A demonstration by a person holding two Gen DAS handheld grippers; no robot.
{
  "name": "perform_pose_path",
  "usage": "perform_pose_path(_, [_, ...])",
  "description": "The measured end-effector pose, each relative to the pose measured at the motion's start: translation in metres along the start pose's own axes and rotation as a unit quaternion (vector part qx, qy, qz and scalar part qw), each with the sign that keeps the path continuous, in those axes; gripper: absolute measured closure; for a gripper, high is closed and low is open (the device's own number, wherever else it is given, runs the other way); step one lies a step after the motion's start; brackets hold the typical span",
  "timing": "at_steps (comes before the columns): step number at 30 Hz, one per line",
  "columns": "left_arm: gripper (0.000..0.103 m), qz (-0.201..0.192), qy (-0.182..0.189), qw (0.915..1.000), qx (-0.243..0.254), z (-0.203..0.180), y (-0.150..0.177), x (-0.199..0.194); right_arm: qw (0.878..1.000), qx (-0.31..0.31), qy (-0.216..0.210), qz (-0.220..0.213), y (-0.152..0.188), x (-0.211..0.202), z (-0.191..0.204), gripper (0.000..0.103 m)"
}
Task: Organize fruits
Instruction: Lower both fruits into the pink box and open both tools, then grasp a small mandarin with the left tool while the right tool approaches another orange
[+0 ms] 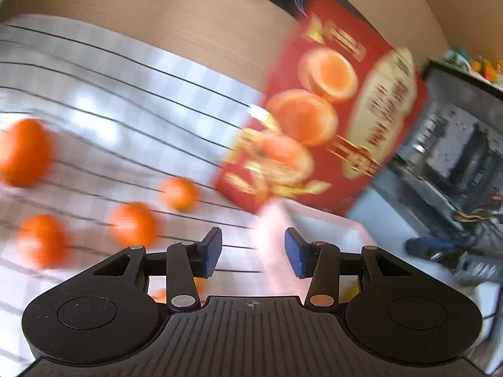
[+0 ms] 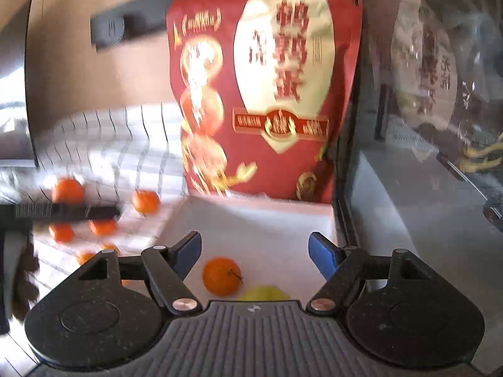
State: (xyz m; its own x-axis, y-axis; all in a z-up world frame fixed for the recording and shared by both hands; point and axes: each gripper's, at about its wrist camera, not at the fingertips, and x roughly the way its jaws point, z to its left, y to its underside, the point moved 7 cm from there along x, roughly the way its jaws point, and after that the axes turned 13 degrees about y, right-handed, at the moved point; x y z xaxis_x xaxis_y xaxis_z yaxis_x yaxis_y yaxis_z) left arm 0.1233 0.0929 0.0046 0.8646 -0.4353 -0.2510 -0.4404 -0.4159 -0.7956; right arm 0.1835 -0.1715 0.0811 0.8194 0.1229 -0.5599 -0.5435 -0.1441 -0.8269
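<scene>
Several tangerines lie loose on the checked cloth; one sits ahead of my left gripper, others lie further left. The left gripper is open and empty above the edge of the white tray. In the right wrist view a tangerine and a yellow fruit lie in the white tray. My right gripper is open and empty just above them. More tangerines lie on the cloth to the left. The view is blurred.
A red snack bag stands at the tray's far edge, also in the left wrist view. A glass-walled case stands to the right. A dark bar, likely the other gripper, crosses the left.
</scene>
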Motion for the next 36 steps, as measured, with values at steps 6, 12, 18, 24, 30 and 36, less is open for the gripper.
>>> perform_pose_path(6, [0.054,-0.056,-0.059,0.996,-0.038,0.058,0.0,-0.048,0.998,-0.048,-0.043,0.017,-0.002,-0.001,0.073,0.027])
perform_pose_path(12, [0.054,-0.067,-0.067,0.9945,-0.044,0.064,-0.005,-0.056,0.985,-0.145,-0.08,0.051,0.03,0.007,0.164,0.035])
perform_pose_path(18, [0.054,-0.089,-0.081,0.9918,-0.042,0.065,-0.008,-0.068,0.979,-0.138,-0.111,0.102,0.048,0.034,0.203,0.048])
perform_pose_path(24, [0.054,-0.085,-0.089,0.9899,-0.071,0.077,-0.006,-0.067,0.979,-0.105,-0.124,0.122,0.052,0.057,0.226,0.044])
perform_pose_path(30, [0.054,-0.059,-0.077,0.994,-0.051,0.068,-0.001,-0.055,0.974,-0.127,-0.145,0.123,0.06,0.045,0.234,0.062])
perform_pose_path(36, [0.054,-0.011,-0.056,0.9983,-0.008,0.049,0.009,-0.036,0.973,-0.143,-0.151,0.1,0.079,-0.002,0.203,0.062])
